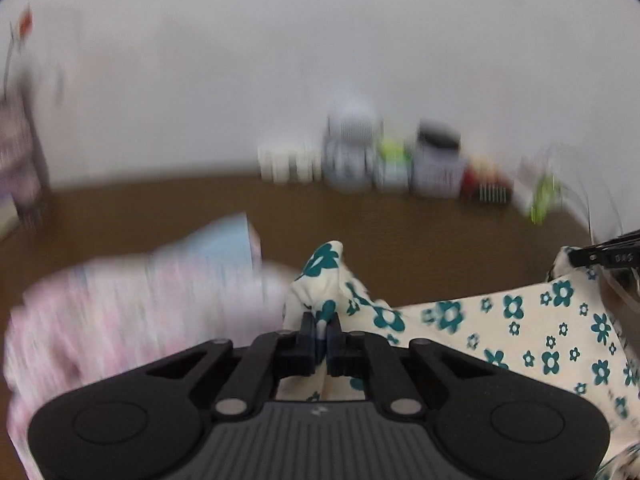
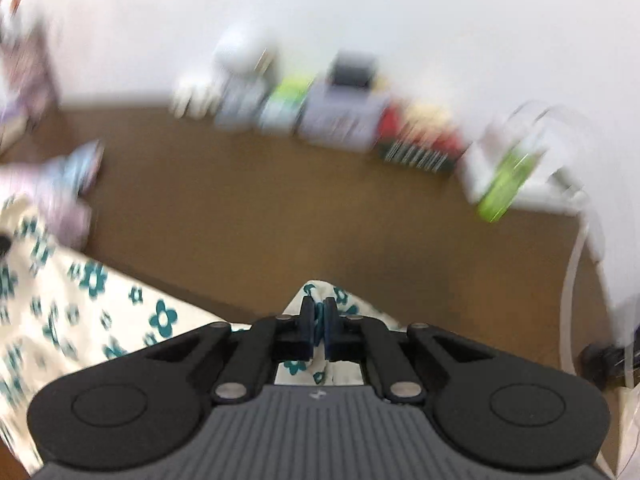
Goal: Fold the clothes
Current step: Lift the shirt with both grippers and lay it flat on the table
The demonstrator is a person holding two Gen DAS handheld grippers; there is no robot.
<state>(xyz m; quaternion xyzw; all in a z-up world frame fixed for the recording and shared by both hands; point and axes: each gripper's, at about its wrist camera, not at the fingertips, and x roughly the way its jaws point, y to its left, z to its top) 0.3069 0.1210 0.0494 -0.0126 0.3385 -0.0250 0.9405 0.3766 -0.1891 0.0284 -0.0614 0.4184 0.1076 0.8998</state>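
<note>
— So, what do we see through the left wrist camera?
— Our left gripper (image 1: 320, 330) has its jaws pinched tight on a bunched corner of the cream cloth with teal flowers (image 1: 500, 320), which stretches rightward over the brown worktop (image 1: 400, 224). A blurred pink garment (image 1: 120, 320) lies to its left.
— And through the right wrist camera?
— Our right gripper (image 2: 319, 322) has its jaws clamped on another corner of the flowered cloth (image 2: 100, 312), which spreads away to the left. Blurred boxes (image 2: 340, 116) line the wall.
</note>
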